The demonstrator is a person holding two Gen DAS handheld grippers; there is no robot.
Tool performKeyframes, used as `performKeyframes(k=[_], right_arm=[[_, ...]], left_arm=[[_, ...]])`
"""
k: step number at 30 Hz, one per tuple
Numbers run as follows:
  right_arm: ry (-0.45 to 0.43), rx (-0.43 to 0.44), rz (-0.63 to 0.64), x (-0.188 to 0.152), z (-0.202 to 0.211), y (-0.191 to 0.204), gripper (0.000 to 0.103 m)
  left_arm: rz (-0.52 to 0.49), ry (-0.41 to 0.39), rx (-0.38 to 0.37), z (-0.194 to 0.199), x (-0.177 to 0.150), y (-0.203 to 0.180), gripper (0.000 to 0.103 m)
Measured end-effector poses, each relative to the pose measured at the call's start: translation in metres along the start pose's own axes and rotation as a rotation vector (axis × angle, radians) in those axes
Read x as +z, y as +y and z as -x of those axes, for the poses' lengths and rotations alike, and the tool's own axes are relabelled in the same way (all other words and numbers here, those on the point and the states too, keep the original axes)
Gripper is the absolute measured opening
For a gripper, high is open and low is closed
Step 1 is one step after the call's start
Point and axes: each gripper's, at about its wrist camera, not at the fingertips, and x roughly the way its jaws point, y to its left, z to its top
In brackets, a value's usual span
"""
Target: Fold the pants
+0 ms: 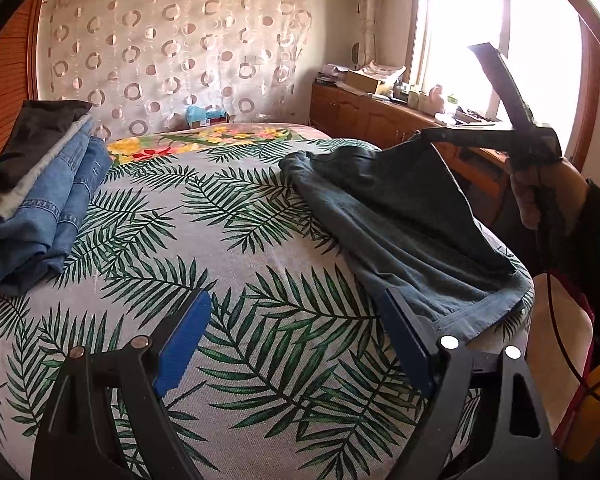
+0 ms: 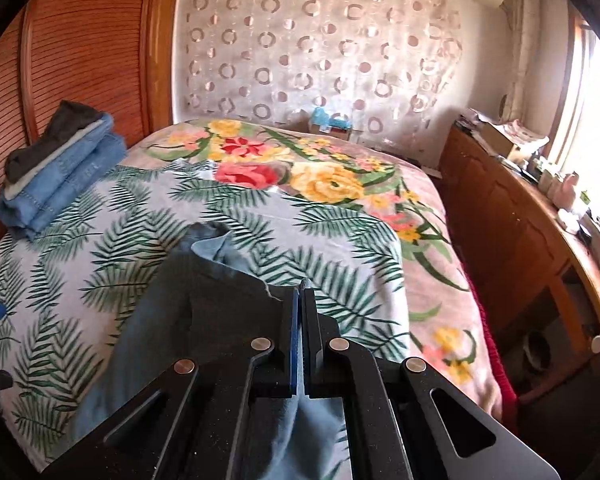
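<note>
While the bed (image 1: 260, 248) fills most of both views, its near half is covered by a grey sheet printed with green palm fronds (image 2: 80, 280) and its far half by a pink blanket with large red and yellow flowers (image 2: 320, 176). Along the bed's right edge runs a low wooden cabinet (image 2: 512, 240) under a bright window (image 1: 472, 48), its top crowded with small items too blurred to name. Behind the bed's far edge hangs a pale curtain with ring patterns (image 2: 320, 48). At the bed's far left corner, against a ribbed wooden panel (image 2: 72, 52), sits a stack of folded clothes (image 1: 40, 200): blue denim below, a pale layer, then dark fabric on top. The pants (image 1: 400, 216), dark grey-blue, lie by the bed's near right edge, one hem flat at the near right corner and another part lifted off the sheet. The right gripper (image 2: 301, 296) has its jaws pressed together on that raised fabric, which drapes below it; in the left wrist view, the hand (image 1: 548, 196) holding it shows beyond the bed's right edge. The left gripper (image 1: 296, 320) hovers above the sheet with its blue-padded jaws spread wide, the right-side finger (image 1: 404, 340) just beside the flat hem.
</note>
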Motion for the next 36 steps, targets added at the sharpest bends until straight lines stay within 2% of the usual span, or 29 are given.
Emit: performKeyframes(k=[13,17,19,25,27,36], right_arm=[[0.031,-0.047,-0.044,0.001,-0.016,-0.018,0.001],[0.015,-0.009,-0.098,-0.003,-0.017,-0.025,0.001],[0.034,0.011,-0.112,-0.007,-0.025,-0.028,0.001],[0.116,0.091,-0.17,-0.018,-0.061,-0.044,0.013],[0.134,0.093,-0.19,-0.02,-0.071,-0.05,0.018],[0.169,0.094,-0.173,-0.017,-0.089,-0.053,0.021]], left_arm=[[-0.011,0.012,-0.004,-0.003,-0.002,-0.006,0.086],[-0.011,0.014,-0.005,-0.004,-0.003,-0.007,0.086],[-0.013,0.017,-0.006,-0.005,-0.003,-0.008,0.086],[-0.022,0.025,-0.031,-0.019,0.006,-0.017,0.086],[-0.038,0.03,-0.035,-0.025,0.009,-0.024,0.086],[-0.078,0.078,-0.033,-0.045,0.004,-0.038,0.086]])
